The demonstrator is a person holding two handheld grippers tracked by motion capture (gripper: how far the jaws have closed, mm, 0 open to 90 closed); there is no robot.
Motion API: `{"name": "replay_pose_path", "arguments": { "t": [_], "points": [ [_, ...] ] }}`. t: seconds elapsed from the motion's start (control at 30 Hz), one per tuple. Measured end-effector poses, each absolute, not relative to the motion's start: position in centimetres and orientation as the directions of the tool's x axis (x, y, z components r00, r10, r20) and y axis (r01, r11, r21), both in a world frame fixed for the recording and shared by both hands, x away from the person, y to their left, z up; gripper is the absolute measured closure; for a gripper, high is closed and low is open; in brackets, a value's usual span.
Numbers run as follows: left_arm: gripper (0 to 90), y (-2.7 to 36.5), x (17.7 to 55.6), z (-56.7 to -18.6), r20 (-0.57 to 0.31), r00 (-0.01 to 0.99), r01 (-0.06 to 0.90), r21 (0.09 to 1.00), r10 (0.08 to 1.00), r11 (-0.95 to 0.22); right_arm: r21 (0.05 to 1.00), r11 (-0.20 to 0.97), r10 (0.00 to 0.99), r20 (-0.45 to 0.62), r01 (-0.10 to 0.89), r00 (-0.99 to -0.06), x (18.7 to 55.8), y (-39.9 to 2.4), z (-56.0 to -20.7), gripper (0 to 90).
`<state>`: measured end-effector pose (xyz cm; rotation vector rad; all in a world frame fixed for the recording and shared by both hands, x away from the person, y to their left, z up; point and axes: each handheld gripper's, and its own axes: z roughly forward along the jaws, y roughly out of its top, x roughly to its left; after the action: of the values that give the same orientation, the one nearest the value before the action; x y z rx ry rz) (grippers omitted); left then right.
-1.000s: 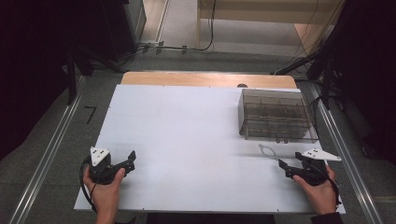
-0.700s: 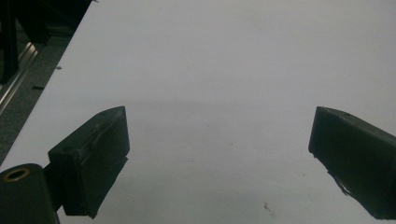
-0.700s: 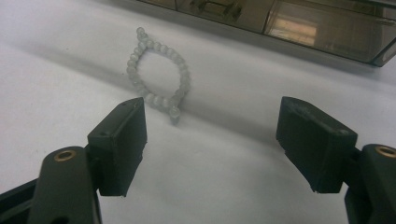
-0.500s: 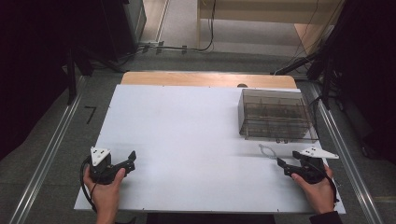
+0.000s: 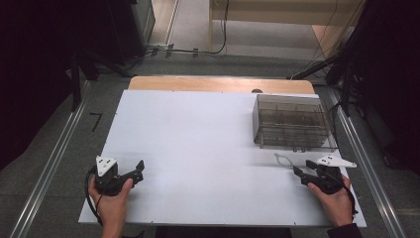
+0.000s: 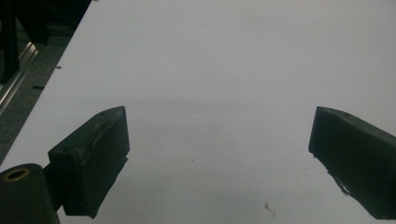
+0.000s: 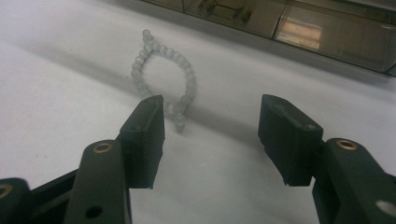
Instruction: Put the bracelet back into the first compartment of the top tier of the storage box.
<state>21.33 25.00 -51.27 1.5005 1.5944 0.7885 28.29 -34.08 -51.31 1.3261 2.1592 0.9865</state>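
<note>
A string of pale, translucent beads (image 7: 161, 74) lies looped on the white table, its near end just ahead of my right gripper (image 7: 210, 123). The same bead string (image 5: 282, 159) shows faintly in the high view, left of my right gripper (image 5: 298, 173) near the table's right front. That gripper's jaws have just been closing and still stand apart, with only the string's tail near the left fingertip (image 7: 148, 122). My left gripper (image 5: 140, 168) rests at the table's left front. In its own view the left gripper (image 6: 219, 135) is wide open over bare table.
A smoky transparent box (image 5: 292, 121) with compartments stands at the back right of the white table (image 5: 198, 134), just beyond the beads; its wall (image 7: 299, 32) runs across the top of the right gripper view. A wooden strip (image 5: 218, 84) edges the far side. Metal rails (image 5: 59, 148) flank the table.
The right gripper's jaws have narrowed from wide open. Both hands have stayed where they were, and the bead string has not moved.
</note>
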Motion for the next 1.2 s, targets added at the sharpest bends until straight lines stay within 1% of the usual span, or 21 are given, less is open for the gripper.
{"name": "replay_pose_path", "arguments": {
  "t": [0.13, 0.23, 0.27, 0.4, 0.57, 0.67, 0.93, 1.03, 1.13, 1.2],
  "points": [
    [5.4, 24.99, 21.33, -51.27, -0.130, 0.015, 0.500, 0.860, 0.991, 0.105, 0.749, 0.298, 0.885, 0.015, 0.591, -0.466, 28.39, -34.04, -51.35, 47.5],
    [5.4, 25.00, 21.32, -51.28, -0.131, 0.016, 0.499, 0.860, 0.991, 0.106, 0.749, 0.300, 0.884, 0.015, 0.591, -0.467, 28.43, -33.97, -51.36, 48.5],
    [5.4, 25.02, 21.33, -51.29, -0.133, 0.015, 0.498, 0.860, 0.991, 0.108, 0.744, 0.307, 0.883, 0.011, 0.594, -0.469, 28.50, -33.89, -51.40, 51.2],
    [5.4, 25.04, 21.33, -51.29, -0.134, 0.015, 0.499, 0.860, 0.991, 0.109, 0.737, 0.319, 0.879, 0.005, 0.597, -0.476, 28.66, -33.68, -51.58, 56.3],
    [5.4, 25.04, 21.33, -51.29, -0.136, 0.015, 0.499, 0.860, 0.991, 0.111, 0.734, 0.319, 0.880, 0.006, 0.599, -0.476, 28.77, -33.48, -51.55, 65.6],
    [5.4, 25.05, 21.35, -51.31, -0.137, 0.014, 0.500, 0.859, 0.990, 0.112, 0.734, 0.323, 0.879, 0.002, 0.598, -0.477, 28.79, -33.38, -51.55, 69.4],
    [5.4, 25.08, 21.35, -51.33, -0.140, 0.012, 0.501, 0.858, 0.990, 0.115, 0.735, 0.335, 0.871, -0.002, 0.590, -0.492, 28.77, -33.27, -51.58, 73.8],
    [5.4, 25.09, 21.36, -51.34, -0.140, 0.012, 0.501, 0.857, 0.990, 0.115, 0.736, 0.338, 0.867, -0.002, 0.586, -0.497, 28.76, -33.31, -51.59, 79.4],
    [5.4, 25.11, 21.36, -51.34, -0.141, 0.013, 0.502, 0.857, 0.990, 0.115, 0.737, 0.343, 0.865, -0.005, 0.583, -0.502, 28.77, -33.30, -51.60, 80.5],
    [5.4, 25.12, 21.35, -51.33, -0.140, 0.013, 0.502, 0.857, 0.990, 0.115, 0.737, 0.344, 0.865, -0.007, 0.582, -0.502, 28.76, -33.32, -51.60, 82.7]
  ]
}}
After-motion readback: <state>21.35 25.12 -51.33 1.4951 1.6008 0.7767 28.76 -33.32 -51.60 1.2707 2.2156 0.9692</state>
